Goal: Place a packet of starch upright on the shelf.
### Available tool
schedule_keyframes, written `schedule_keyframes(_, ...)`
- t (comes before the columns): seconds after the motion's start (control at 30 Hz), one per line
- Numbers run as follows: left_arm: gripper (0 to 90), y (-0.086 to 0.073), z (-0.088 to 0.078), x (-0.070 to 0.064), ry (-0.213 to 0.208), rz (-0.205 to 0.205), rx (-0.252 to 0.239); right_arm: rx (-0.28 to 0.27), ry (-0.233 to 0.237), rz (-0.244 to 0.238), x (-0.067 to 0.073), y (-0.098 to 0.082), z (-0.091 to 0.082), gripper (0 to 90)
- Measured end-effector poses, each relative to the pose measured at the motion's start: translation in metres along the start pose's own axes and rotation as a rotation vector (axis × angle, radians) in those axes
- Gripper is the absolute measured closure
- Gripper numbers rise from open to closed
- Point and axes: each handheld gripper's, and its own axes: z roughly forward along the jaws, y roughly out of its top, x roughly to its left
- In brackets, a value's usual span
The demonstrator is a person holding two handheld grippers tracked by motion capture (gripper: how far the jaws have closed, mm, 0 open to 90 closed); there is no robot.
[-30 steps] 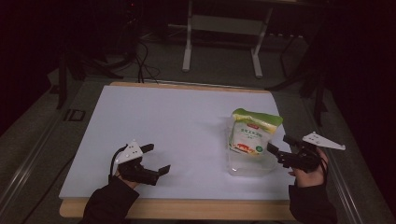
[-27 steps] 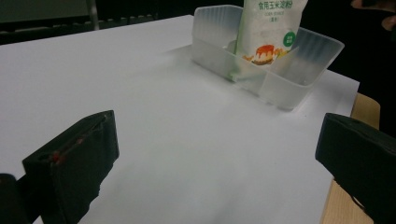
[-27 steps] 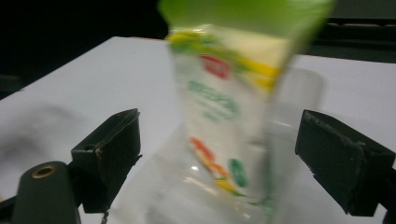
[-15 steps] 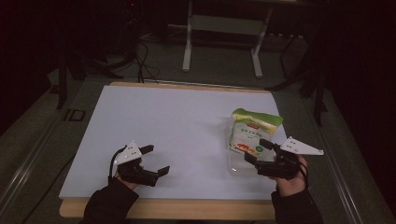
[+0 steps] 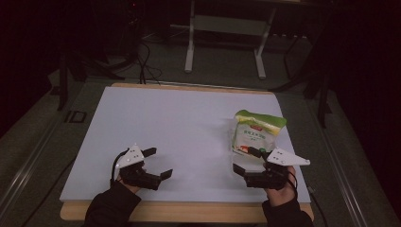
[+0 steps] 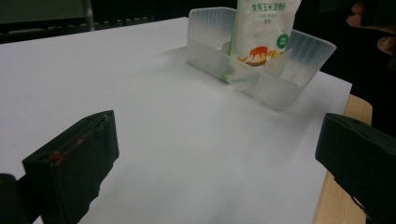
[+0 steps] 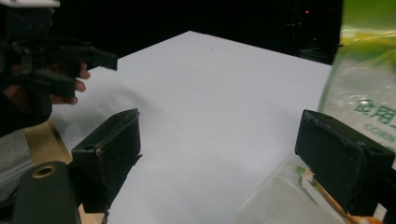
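My right tongs, spread wide, sit at the near edge of the clear plastic tub holding the upright corn starch bag at the counter's right, while my left tongs, also wide, rest well apart at near left.

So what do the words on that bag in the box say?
"食用玉米淀粉": top of the corn starch bag, standing in the clear plastic box.
"CORN…": same bag, cut off in the right gripper view.
Round green badge on the bag: too small to read.
Small print on the bag in the high view: blurred.
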Motion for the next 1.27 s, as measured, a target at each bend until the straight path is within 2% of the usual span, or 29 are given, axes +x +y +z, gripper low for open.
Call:
schedule_keyframes(0.07, 0.0, -0.001, 0.000, 0.000, 0.003, 0.002, -0.001, 0.012, -0.001, -0.007, 0.002, -0.002, 0.002, 13.7)
schedule_keyframes(0.2, 0.0, -0.004, 0.001, 0.002, 0.004, -0.001, 0.001, 0.021, 0.003, 0.018, 0.003, -0.011, 0.005, 13.2)
schedule_keyframes(0.27, 0.0, -0.005, 0.001, 0.002, 0.004, -0.005, 0.002, 0.032, 0.002, 0.009, 0.003, -0.015, 0.006, 13.2)
schedule_keyframes(0.47, 0.0, -0.007, 0.003, 0.002, -0.001, -0.003, 0.008, 0.012, 0.018, -0.006, 0.004, -0.023, 0.006, 13.2)
schedule_keyframes(0.63, 0.0, -0.009, 0.006, 0.000, -0.011, 0.007, 0.022, 0.021, 0.024, -0.024, 0.008, -0.028, 0.006, 13.2)
schedule_keyframes(1.03, 0.0, -0.013, 0.007, -0.003, -0.021, 0.018, 0.018, 0.038, 0.009, -0.057, 0.007, -0.035, 0.003, 13.4)
schedule_keyframes(1.27, 0.0, -0.015, 0.008, -0.005, -0.025, 0.024, 0.024, 0.031, 0.038, -0.054, 0.007, -0.036, 0.004, 14.2)
